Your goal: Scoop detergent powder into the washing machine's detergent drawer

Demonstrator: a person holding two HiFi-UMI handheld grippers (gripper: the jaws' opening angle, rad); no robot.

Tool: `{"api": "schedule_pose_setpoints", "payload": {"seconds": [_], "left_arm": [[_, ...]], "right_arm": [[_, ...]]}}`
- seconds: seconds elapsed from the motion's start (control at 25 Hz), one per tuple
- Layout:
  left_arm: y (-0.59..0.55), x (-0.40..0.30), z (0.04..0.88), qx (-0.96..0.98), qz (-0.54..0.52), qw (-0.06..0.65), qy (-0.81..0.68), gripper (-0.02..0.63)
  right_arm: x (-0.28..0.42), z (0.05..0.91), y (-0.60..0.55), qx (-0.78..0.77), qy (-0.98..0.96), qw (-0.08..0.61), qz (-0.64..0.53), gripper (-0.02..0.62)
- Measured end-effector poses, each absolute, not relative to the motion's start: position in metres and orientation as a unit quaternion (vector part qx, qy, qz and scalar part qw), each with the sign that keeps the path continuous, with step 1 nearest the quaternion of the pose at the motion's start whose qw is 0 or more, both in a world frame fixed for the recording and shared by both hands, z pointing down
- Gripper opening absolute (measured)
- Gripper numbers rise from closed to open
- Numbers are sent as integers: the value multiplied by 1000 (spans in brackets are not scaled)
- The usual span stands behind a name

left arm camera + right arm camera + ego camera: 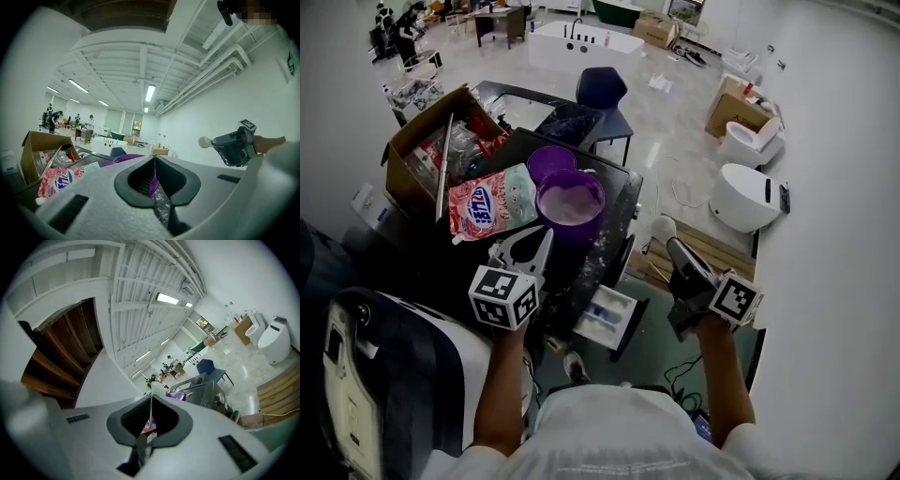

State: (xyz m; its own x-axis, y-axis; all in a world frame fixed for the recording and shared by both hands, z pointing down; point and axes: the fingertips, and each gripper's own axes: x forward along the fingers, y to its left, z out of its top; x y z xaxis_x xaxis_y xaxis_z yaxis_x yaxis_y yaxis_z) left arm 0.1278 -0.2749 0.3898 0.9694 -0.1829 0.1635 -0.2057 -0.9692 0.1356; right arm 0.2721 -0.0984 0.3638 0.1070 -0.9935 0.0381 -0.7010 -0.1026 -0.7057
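A purple tub [570, 202] holding white detergent powder stands on the dark machine top [617, 202]. Beside it on the left lies a pink detergent bag [492, 203]. The white detergent drawer [607, 315] is pulled out below the tub. My left gripper [539, 244] points at the tub from just short of it, its jaws shut with nothing in them [154, 159]. My right gripper [673, 247] hangs right of the drawer, shut on a white scoop [664, 228] whose bowl sticks out past the tips [204, 141] [153, 388]. Whether the scoop holds powder is hidden.
A second purple tub [550, 161] sits behind the first. An open cardboard box [427, 150] with packets stands at the left. A dark chair [602, 91], white toilets [748, 195] and a wooden pallet [712, 248] are on the floor beyond. Cables lie by my feet.
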Motion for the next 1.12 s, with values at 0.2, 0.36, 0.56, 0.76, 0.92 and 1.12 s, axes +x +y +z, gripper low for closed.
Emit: {"api": "schedule_pose_setpoints", "payload": {"seconds": [0.2, 0.36, 0.56, 0.76, 0.92, 1.12], "left_arm": [[-240, 103, 375, 989, 76, 46, -117, 11], [-192, 78, 374, 986, 80, 36, -139, 11], [-117, 47, 384, 982, 86, 47, -162, 11], [-57, 21, 391, 980, 89, 48, -170, 11], [-30, 1, 395, 979, 93, 49, -174, 11], [-12, -18, 405, 979, 108, 59, -165, 11]], "right_arm": [[269, 368, -49, -700, 613, 260, -259, 11], [262, 371, -8, -706, 624, 229, -246, 11], [238, 376, 46, -688, 648, 213, -248, 11], [214, 386, 93, -676, 661, 206, -253, 11], [195, 389, 120, -674, 662, 208, -253, 11], [175, 396, 133, -677, 653, 210, -265, 11]]}}
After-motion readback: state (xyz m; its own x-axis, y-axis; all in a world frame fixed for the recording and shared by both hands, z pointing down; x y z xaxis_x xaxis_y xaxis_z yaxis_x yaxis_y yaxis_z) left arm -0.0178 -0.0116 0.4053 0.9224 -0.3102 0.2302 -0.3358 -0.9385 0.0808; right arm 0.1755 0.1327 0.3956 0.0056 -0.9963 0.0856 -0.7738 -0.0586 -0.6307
